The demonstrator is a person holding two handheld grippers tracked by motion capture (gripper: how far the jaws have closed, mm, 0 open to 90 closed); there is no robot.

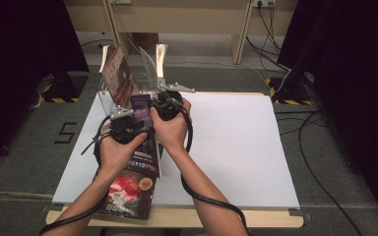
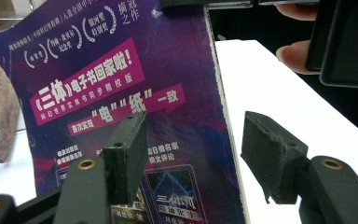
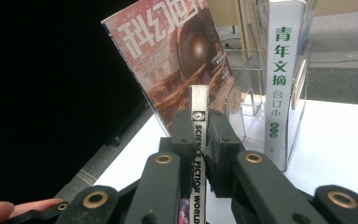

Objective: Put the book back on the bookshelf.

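My right fingers (image 3: 199, 154) are clenched on the spine of the purple magazine (image 2: 135, 93), holding it upright above the desk (image 1: 236, 142). My left fingers (image 2: 196, 154) are released and spread wide, just in front of its back cover. Beyond stands the clear rack (image 3: 256, 88) with a reddish magazine (image 3: 172, 60) leaning beside it.

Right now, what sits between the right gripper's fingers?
The spine of the purple magazine, lettered SCIENCE FICTION WORLD, stands clamped between the right gripper fingers, shown in the right gripper view.
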